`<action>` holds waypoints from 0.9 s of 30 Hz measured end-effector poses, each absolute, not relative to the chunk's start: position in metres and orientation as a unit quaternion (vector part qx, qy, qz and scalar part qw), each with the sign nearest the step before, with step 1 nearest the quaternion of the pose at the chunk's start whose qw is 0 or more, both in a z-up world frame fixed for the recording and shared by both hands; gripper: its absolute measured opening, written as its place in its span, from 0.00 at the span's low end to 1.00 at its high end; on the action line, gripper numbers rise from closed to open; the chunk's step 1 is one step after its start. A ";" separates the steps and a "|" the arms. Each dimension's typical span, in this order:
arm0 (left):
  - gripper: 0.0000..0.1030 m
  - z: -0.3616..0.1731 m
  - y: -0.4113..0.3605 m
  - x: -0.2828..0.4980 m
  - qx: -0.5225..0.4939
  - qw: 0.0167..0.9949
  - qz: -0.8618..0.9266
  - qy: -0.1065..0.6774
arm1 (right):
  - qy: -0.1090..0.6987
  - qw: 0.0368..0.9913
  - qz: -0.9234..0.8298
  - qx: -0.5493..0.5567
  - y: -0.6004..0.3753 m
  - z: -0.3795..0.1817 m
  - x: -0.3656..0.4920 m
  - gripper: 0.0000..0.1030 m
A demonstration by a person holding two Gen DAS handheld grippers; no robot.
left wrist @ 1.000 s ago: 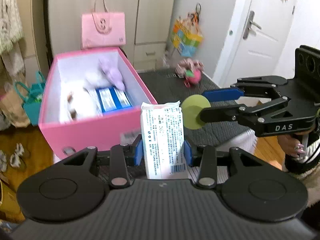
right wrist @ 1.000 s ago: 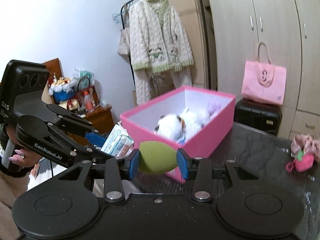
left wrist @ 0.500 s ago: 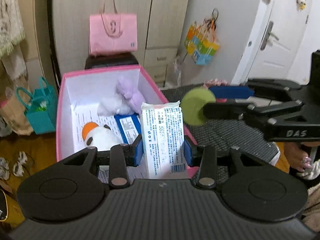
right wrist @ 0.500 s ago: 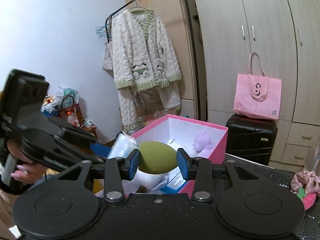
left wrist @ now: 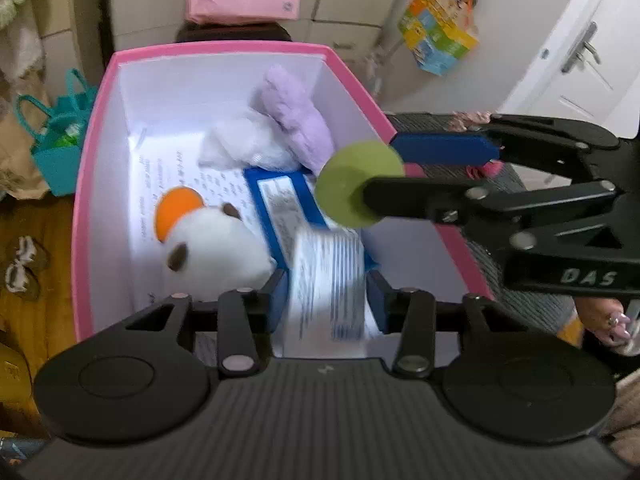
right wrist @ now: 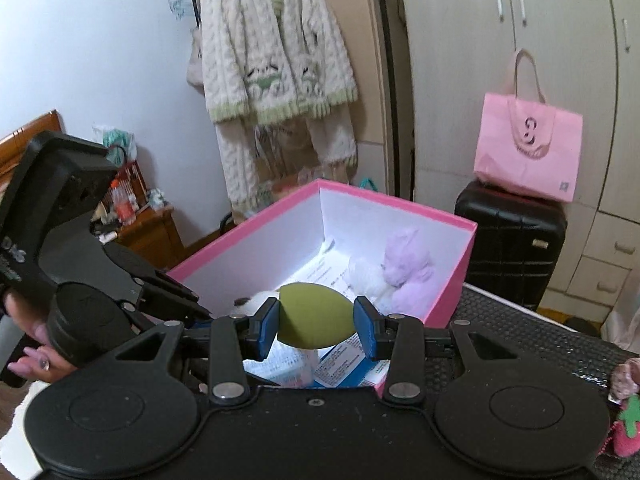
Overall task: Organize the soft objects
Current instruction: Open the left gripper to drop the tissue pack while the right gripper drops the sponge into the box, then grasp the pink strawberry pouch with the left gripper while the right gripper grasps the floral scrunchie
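Left gripper (left wrist: 326, 300): jaws have just been widening; we see the blurred tissue pack (left wrist: 328, 280) between them, apparently loose, above the pink box (left wrist: 96, 128).
Right gripper (right wrist: 316, 326): we see it pinching the green sponge (right wrist: 314, 316) over the box's near edge.

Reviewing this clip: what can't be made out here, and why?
- Tissue pack, left wrist view: motion-blurred between the left claw, whose jaws have just been opening; grip or release unclear, print unreadable.
- Pink box floor, right wrist view: near part hidden by the green sponge and right claw.
- White plush, right wrist view: mostly hidden behind the claws.
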State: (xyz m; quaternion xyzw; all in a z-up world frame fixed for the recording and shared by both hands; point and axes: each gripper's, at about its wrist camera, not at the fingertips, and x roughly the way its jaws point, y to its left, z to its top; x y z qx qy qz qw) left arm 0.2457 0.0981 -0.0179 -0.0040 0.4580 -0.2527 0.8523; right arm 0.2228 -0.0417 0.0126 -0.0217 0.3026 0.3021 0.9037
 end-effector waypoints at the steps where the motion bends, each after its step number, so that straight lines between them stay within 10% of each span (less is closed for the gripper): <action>1: 0.47 -0.016 0.097 0.244 0.009 0.859 -0.252 0.445 | 0.308 0.902 0.302 -0.026 -0.038 0.010 0.227 0.46; 27: 0.62 0.075 0.081 0.172 0.023 0.894 -0.279 0.349 | 0.247 0.943 0.224 0.011 -0.173 0.084 0.146 0.57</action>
